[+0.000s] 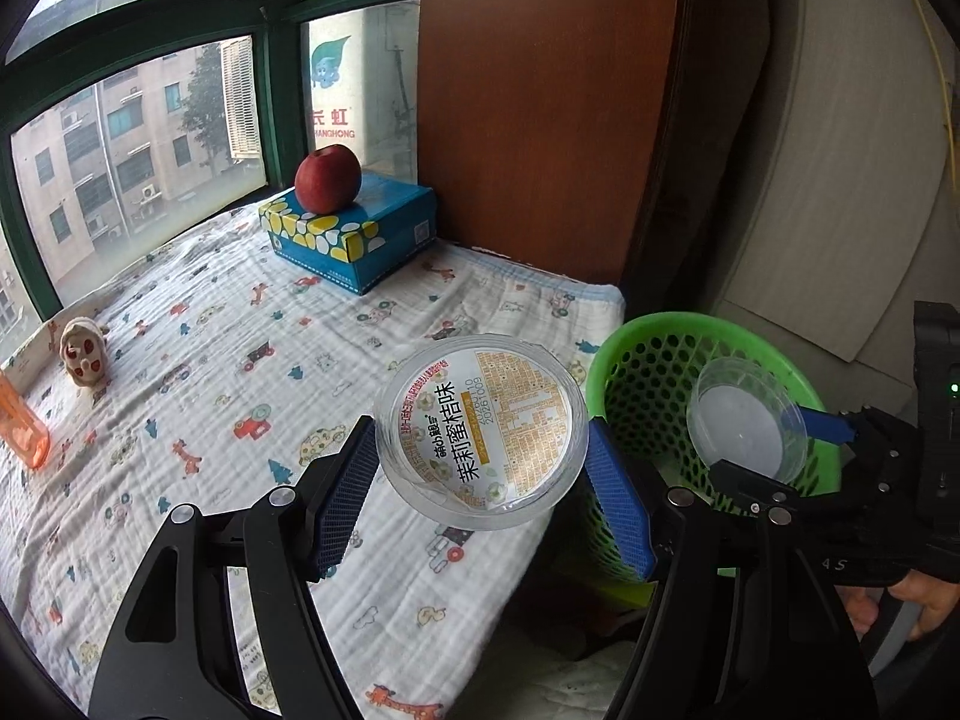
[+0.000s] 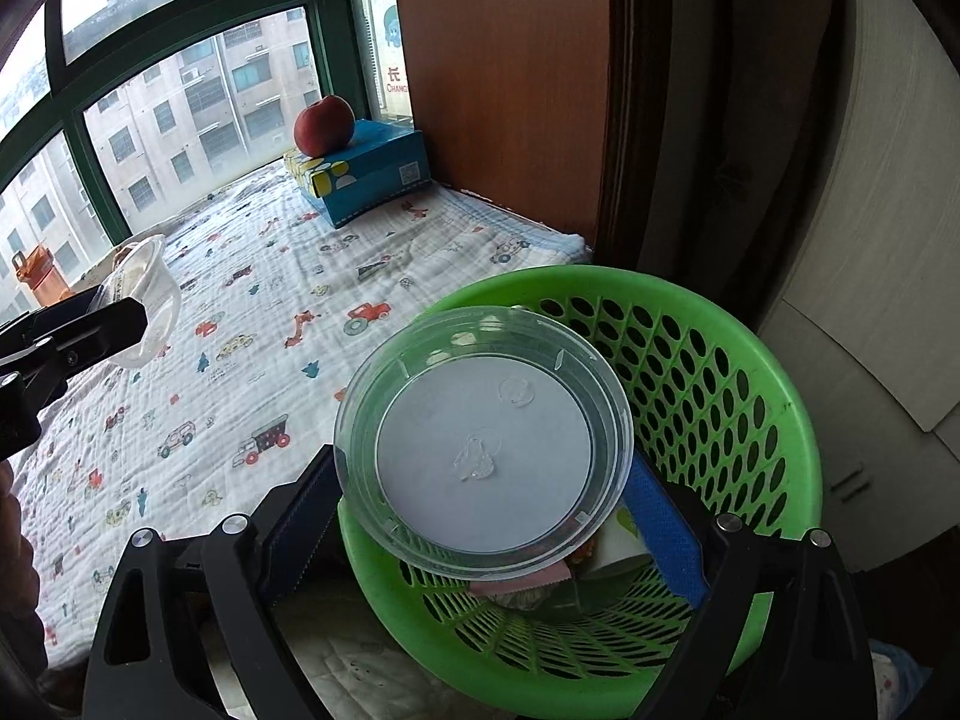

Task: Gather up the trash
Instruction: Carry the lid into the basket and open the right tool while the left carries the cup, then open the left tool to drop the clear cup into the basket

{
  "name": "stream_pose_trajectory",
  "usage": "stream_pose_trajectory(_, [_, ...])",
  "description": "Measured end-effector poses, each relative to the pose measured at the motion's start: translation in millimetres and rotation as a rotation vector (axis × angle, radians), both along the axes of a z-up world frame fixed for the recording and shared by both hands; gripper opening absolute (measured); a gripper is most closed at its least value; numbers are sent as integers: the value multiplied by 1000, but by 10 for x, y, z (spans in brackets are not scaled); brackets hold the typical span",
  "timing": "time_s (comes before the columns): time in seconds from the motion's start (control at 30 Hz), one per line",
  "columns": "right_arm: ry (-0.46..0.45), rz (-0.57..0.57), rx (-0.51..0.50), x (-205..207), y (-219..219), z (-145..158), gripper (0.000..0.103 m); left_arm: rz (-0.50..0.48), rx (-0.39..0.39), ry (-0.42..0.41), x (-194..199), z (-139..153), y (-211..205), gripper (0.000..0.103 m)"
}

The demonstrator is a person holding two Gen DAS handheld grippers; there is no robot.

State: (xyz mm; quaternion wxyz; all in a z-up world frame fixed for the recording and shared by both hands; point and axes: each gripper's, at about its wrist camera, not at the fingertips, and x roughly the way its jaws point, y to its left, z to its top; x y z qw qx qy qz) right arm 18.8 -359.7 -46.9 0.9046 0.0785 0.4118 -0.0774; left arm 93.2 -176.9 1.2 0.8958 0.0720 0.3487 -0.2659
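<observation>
Left gripper (image 1: 483,483) clamps a clear labelled cup (image 1: 480,429) above the edge of the patterned blanket (image 1: 228,372), while the right gripper (image 2: 486,516) grips a clear plastic lid (image 2: 483,456) over the green mesh basket (image 2: 720,372), where some trash already lies. Farther back, an apple (image 1: 328,178) sits on a blue box (image 1: 354,231) by the window.

Labelled clear cup (image 1: 480,432) over the bedspread; clear lid (image 2: 483,450) above green basket (image 2: 750,360).
</observation>
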Motion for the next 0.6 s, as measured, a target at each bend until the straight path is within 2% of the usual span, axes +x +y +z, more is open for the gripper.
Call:
stream_pose_trajectory(0.3, [8, -71, -6, -30, -299, -83, 90, -22, -9, -11, -44, 66, -127, 68])
stream_pose_trajectory(0.6, [7, -100, -3, -139, -411, -94, 92, -43, -10, -5, -76, 56, -252, 68])
